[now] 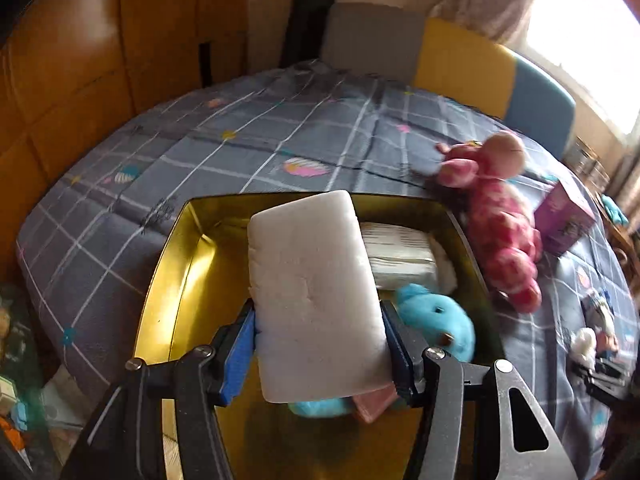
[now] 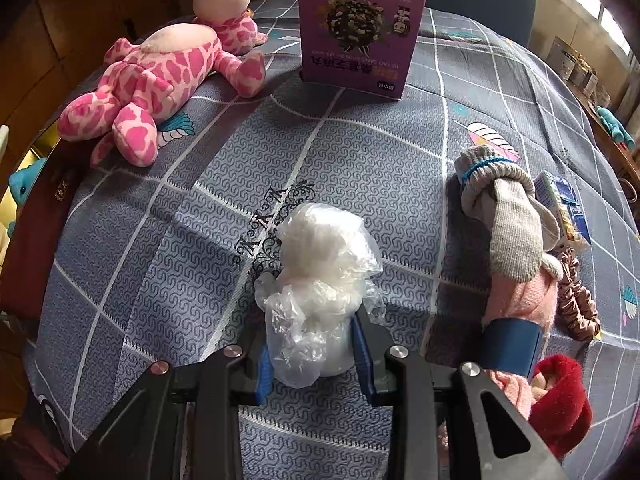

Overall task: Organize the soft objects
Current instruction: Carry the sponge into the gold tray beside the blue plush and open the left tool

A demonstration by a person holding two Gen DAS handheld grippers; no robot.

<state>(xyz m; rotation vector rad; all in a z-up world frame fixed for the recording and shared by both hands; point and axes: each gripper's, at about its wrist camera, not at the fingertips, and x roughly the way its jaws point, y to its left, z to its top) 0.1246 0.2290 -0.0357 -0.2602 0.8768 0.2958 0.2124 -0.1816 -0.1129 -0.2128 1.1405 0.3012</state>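
My left gripper (image 1: 318,344) is shut on a white foam block (image 1: 312,292), held above a gold tin box (image 1: 176,264) on the bed. Inside the box lie a blue plush toy (image 1: 436,316), a white wrapped pack (image 1: 400,256) and a small pink piece (image 1: 374,402). My right gripper (image 2: 314,354) is shut on a white ball wrapped in clear plastic (image 2: 320,280), low over the grey checked bedspread (image 2: 360,160). A pink spotted plush giraffe (image 2: 160,76) lies at the far left, beside the box. Grey socks (image 2: 504,216) and pink and red soft items (image 2: 556,396) lie to the right.
A purple carton (image 2: 360,36) stands at the far middle of the bed. A small blue-white packet (image 2: 560,200) and a brown scrunchie (image 2: 580,308) lie by the socks. A dark red lid (image 2: 36,240) leans at the left edge. Wooden wardrobe (image 1: 80,80) and chairs (image 1: 460,56) stand beyond the bed.
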